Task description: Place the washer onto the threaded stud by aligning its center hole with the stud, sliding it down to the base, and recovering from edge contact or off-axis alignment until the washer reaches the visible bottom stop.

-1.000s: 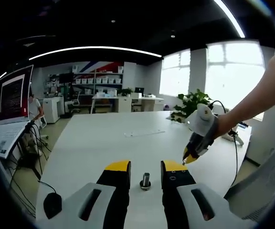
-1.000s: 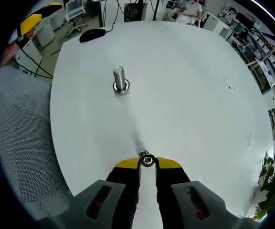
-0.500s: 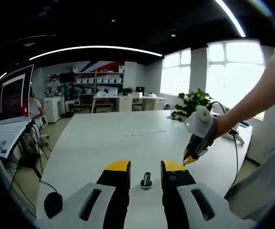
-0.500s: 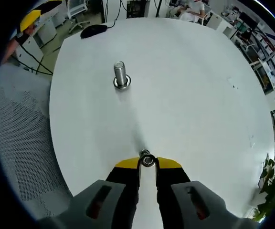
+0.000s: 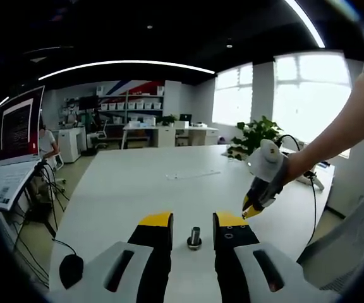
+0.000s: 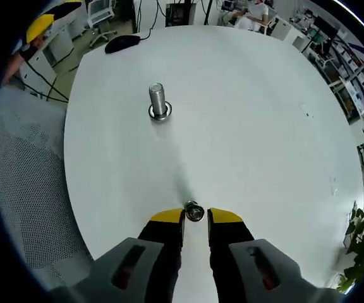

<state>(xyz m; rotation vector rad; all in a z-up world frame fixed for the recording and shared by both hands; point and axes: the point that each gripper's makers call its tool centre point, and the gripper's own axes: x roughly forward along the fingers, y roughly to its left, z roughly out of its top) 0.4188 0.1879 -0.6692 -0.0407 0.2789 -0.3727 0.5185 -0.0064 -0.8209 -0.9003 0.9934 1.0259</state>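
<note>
My right gripper (image 6: pixel 194 215) holds the washer (image 6: pixel 194 211) at the very tips of its yellow-tipped jaws, which stand narrow with the small metal ring between them. Whether the pads still press on the ring cannot be told, since a slight gap appears on either side. The washer sits above the white table (image 6: pixel 264 145), well apart from the threaded stud (image 6: pixel 158 102), which stands ahead and to the left in the right gripper view.

My left gripper (image 5: pixel 193 221) has its jaws set wide apart, gripping nothing. The stud (image 5: pixel 194 237) stands on the table (image 5: pixel 144 183) just ahead of them, in line with the gap.

The right gripper view looks down on the stud from above, showing its flat top and round base flange. The left gripper view shows it from low and side-on, together with my right gripper (image 5: pixel 246 213) hanging tip-down to the right of the stud and clear of it. It also shows a mouse (image 5: pixel 71 271) at the near left edge.

The stud's long axis is upright, threaded end pointing up, base on the table. The washer's hole faces roughly toward the right gripper view's camera.
</note>
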